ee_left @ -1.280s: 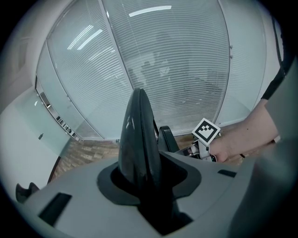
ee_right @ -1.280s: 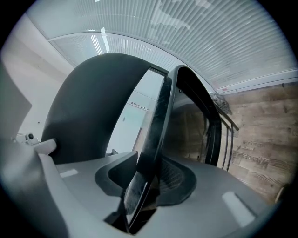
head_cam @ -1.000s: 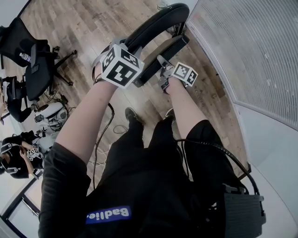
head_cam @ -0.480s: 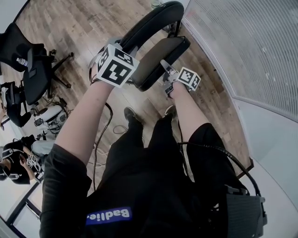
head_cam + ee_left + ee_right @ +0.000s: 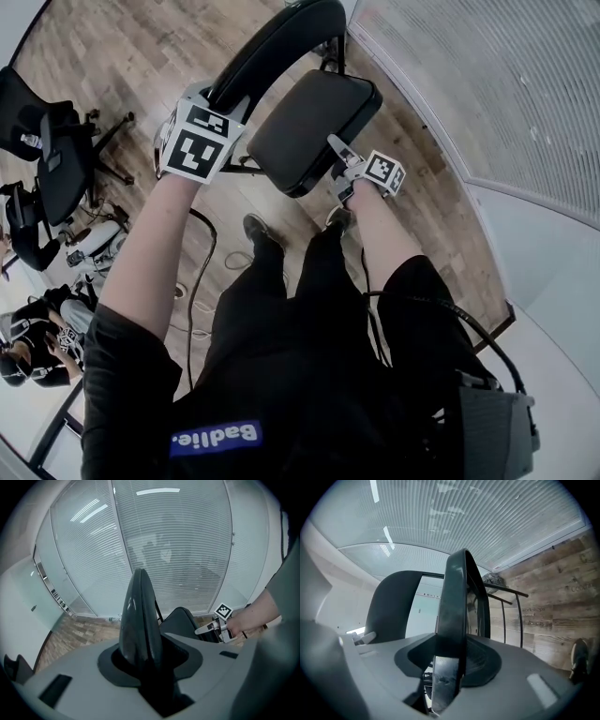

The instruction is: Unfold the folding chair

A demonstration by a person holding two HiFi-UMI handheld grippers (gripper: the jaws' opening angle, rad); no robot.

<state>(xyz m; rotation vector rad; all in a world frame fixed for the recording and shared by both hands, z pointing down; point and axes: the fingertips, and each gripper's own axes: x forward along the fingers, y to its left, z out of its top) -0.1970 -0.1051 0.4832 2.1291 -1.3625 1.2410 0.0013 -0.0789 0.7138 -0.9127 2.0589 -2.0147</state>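
Observation:
The black folding chair stands in front of me on the wood floor. Its curved backrest [image 5: 272, 47] is in my left gripper [image 5: 217, 105], which is shut on the top edge; the left gripper view shows the backrest [image 5: 140, 616] running up out of the jaws. The padded seat [image 5: 305, 127] tilts forward, well away from the backrest. My right gripper [image 5: 336, 155] grips the seat's front edge. In the right gripper view, that seat edge [image 5: 457, 602] passes between the jaws, which are opening, pads still on it.
Black office chairs [image 5: 56, 159] stand at the left, with seated people [image 5: 28, 337] lower left. Cables [image 5: 202, 281] trail over the floor by my shoe [image 5: 255, 230]. A glass wall with blinds [image 5: 487, 84] runs along the right, close behind the chair.
The seat has swung down and away from the backrest, carried by my right gripper. The backrest and left gripper have shifted left in the head view.

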